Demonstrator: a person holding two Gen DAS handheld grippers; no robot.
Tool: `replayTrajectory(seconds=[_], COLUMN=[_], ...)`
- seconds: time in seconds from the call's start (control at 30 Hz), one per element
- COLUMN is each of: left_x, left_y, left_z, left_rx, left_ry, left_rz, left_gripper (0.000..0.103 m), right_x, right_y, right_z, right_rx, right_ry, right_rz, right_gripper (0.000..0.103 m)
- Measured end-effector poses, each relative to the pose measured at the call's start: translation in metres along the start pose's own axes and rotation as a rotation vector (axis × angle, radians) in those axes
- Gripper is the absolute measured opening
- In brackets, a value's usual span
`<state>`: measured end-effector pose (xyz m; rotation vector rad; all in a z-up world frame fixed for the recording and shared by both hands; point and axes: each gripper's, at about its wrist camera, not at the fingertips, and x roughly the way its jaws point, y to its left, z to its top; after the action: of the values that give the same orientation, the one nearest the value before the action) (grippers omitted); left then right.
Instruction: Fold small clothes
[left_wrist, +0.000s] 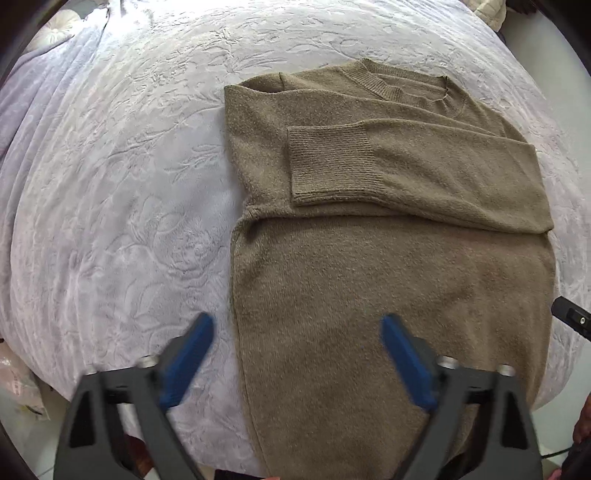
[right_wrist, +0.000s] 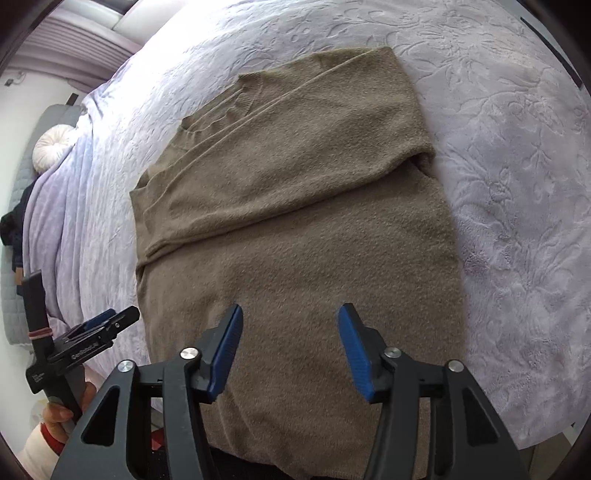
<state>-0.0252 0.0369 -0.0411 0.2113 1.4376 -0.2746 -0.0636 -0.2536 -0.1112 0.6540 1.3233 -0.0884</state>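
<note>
An olive-brown knit sweater (left_wrist: 369, 266) lies flat on the bed, collar away from me, with both sleeves folded across its chest. The ribbed cuff (left_wrist: 325, 166) of the upper sleeve lies near the sweater's left side. My left gripper (left_wrist: 295, 325) hangs open above the sweater's lower left edge, nothing between its blue pads. In the right wrist view the sweater (right_wrist: 295, 221) fills the middle. Above its lower half my right gripper (right_wrist: 291, 312) is open and holds nothing. The left gripper (right_wrist: 107, 321) shows there at lower left, held in a hand (right_wrist: 55, 413).
A lavender embossed bedspread (left_wrist: 129, 184) covers the bed all around the sweater. A round white cushion (right_wrist: 51, 146) rests at the far left by the headboard. The bed's near edge runs along the bottom, with floor (left_wrist: 22, 435) below it.
</note>
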Motion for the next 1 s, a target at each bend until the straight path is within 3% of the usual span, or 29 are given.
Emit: replayTrajectory(seconds=[0.37, 0.43, 0.67, 1.0], left_x=[-0.009, -0.006, -0.003, 0.004], left_y=[-0.011, -0.016, -0.021, -0.02], left_z=[-0.018, -0.023, -0.041, -0.053], left_rx=[0.069, 0.103, 0.148, 0.152], left_ry=[0.047, 0.07, 0.12, 0.159], left_rz=[0.024, 0.04, 0.041, 0.037], left_gripper=[0.1, 0.1, 0.1, 0.1], right_x=[-0.019, -0.022, -0.03, -0.015], right_y=[0.015, 0.018, 0.025, 0.019], right_z=[-0.02, -0.024, -0.039, -0.056], right_rx=[-0.077, -0.102, -0.165, -0.151], right_ry=[0.008, 0.006, -0.002, 0.093], right_rz=[-0.022, -0.033, -0.053, -0.016], right_gripper=[0.061, 0.081, 0.084, 0.086])
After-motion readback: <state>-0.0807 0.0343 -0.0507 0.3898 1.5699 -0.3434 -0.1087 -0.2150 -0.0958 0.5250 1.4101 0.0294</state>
